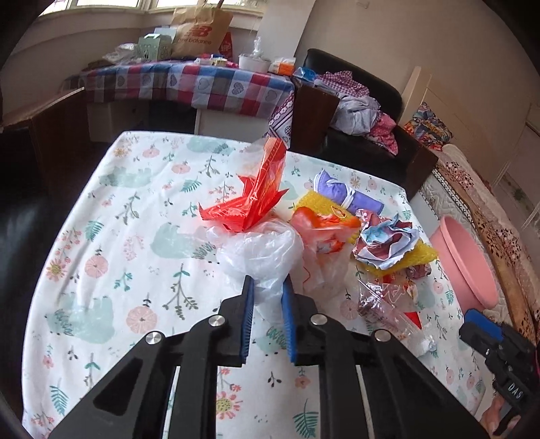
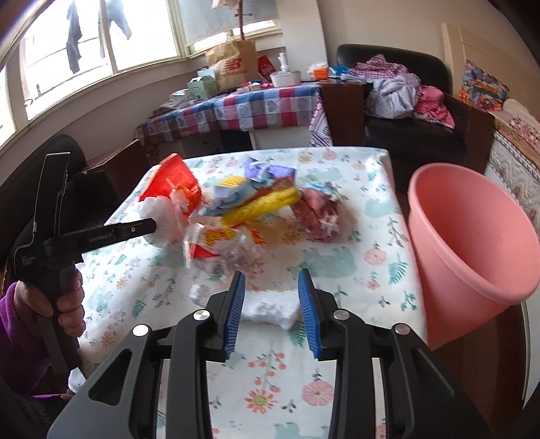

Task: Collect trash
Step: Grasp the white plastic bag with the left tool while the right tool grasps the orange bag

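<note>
Trash lies heaped on the floral-clothed worktop (image 1: 101,209), mid-frame to right in the left wrist view.

Nearest, left tongs (image 1: 267,287): blue pads pinch the lower tail of a clear plastic bag (image 1: 260,250); film is bunched between them, so clenched on the bag. Bag body balloons just above the tips, centre of frame.

Right tongs (image 2: 272,282), lower centre of the right wrist view: pads stand apart, a white foam chunk (image 2: 270,309) on the cloth between them. The chunk fills the gap but contact with the pads is not clear; cannot tell whether grasped or released.

Right of the bag, lower right in the left wrist view: crinkled clear wrapper (image 1: 384,304) with red print, flat on the cloth.

Behind the bag, touching it: red cellophane wrapper (image 1: 260,196) standing up in spikes. Beside that an orange-and-white wrapper (image 1: 320,229), a crumpled printed paper ball (image 1: 388,243) on yellow mesh (image 1: 320,201), then a purple pack (image 1: 341,196) farthest back.

Pink bin (image 2: 472,236) at the worktop's right edge, tilted with its mouth toward the camera in the right wrist view.

Left edge of that view: a hand (image 2: 67,300) with purple sleeve grips the other tool's handle.

Far back: a checked-cloth table (image 1: 189,84) under the window, with a brown paper bag (image 1: 199,30) on it.
</note>
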Motion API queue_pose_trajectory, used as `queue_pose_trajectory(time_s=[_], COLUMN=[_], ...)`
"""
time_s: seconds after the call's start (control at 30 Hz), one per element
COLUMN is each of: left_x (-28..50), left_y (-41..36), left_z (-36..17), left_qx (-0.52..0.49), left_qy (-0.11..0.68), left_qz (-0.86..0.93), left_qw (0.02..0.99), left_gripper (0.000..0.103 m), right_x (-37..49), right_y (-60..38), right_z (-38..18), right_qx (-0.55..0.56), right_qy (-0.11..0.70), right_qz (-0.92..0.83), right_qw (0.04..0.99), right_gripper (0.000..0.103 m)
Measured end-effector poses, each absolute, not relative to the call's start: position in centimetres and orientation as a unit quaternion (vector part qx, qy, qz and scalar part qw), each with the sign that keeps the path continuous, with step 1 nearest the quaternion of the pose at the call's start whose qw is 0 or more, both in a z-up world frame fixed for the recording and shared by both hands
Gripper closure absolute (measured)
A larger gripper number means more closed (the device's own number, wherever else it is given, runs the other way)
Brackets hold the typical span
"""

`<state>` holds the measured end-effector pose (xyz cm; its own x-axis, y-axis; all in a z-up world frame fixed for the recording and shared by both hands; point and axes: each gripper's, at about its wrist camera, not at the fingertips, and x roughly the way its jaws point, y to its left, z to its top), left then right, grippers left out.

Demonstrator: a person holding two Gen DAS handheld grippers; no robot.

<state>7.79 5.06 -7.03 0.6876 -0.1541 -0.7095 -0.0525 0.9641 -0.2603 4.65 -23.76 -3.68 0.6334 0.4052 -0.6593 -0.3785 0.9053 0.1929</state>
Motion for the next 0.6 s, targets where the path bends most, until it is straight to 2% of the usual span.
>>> queue_pose_trajectory(time_s=[0.4, 0.6], left_x=[3.9, 3.2], left_y=[7.9, 9.7], left_z=[-4.3, -4.0], left_qx=[-0.139, -0.152], left_qy=[0.354, 0.349], left_qz=[-0.034, -0.031], left_qw=[0.924, 0.924], left_gripper=[0.089, 0.089], right_x=[7.5, 9.9], right_y=[-17.3, -13.1], right_z=[-0.7, -0.9], right_qx=[-0.011, -0.042], right_qy=[0.363, 0.378], right_qz=[0.297, 0.308], right_qw=[0.883, 0.872], right_gripper=[0.070, 0.070])
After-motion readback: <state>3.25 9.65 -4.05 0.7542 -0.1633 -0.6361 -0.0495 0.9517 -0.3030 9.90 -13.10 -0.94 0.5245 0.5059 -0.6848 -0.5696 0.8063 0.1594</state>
